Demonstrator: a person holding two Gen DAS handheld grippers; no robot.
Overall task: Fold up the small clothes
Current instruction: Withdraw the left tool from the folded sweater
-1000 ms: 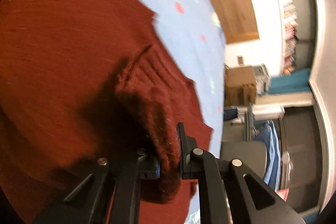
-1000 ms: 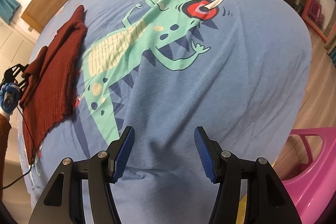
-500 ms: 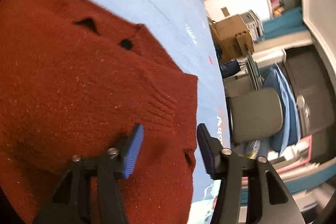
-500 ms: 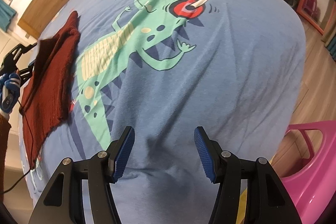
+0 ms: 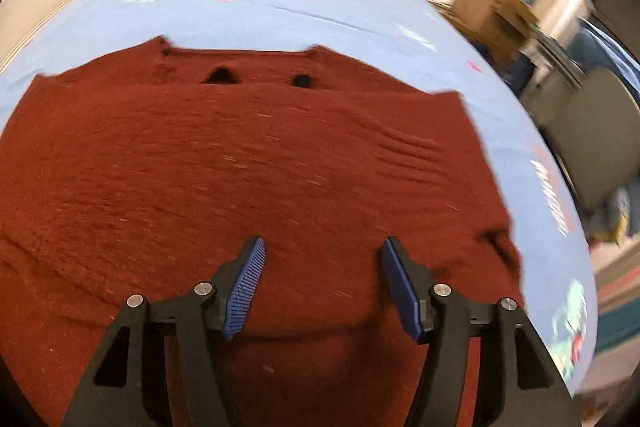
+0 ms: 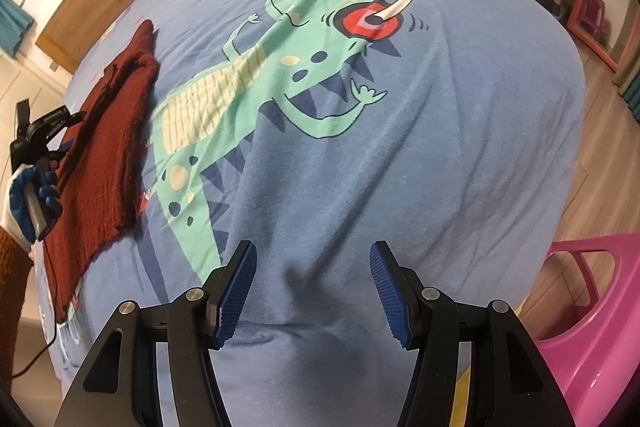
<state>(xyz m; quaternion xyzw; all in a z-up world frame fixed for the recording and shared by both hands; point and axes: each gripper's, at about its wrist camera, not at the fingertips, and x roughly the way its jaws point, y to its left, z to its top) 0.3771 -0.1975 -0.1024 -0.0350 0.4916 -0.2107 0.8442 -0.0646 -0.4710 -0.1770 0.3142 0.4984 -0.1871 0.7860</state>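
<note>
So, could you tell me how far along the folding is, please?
Done: the sweater lies on the bed with its sleeves tucked in. In hand: nothing; the left tool, jaws just opened, is empty, as is the right tool. Left: folding the body over.

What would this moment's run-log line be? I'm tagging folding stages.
stage: fold released | left gripper: jaws just opened, empty, over dark red knitted sweater | right gripper: jaws open, empty, over blue dinosaur-print bed cover
</note>
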